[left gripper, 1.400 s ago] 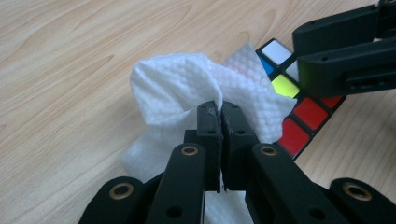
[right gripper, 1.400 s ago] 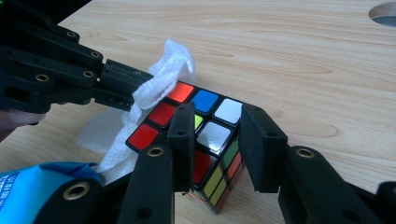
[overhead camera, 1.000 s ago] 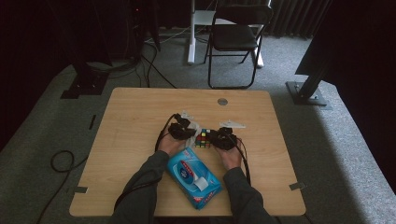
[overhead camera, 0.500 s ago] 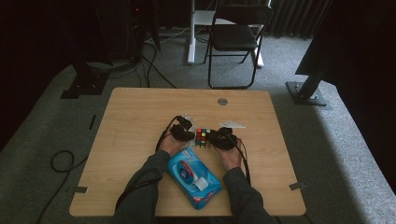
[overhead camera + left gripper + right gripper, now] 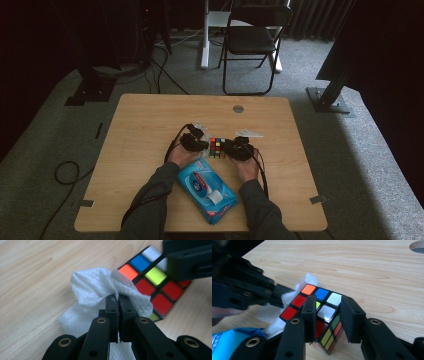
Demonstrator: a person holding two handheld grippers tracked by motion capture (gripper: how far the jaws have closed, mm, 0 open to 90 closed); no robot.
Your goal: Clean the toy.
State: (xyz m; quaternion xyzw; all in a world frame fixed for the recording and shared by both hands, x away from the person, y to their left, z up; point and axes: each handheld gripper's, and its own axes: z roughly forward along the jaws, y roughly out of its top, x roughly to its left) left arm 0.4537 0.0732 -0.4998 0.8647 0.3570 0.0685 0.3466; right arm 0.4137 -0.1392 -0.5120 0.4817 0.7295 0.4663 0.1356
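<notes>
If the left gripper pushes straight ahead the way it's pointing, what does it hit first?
Likely the puzzle cube. The left gripper, shut on the white wipe, points at the cube's side, so the wipe would probably press against it first; depth is hard to judge.

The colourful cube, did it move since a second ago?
No. The cube sits in the same spot below the table's round hole, between both grippers.

cube [image 5: 217,148] on table [image 5: 140,120], wipes pack [image 5: 206,189] nearer
</notes>
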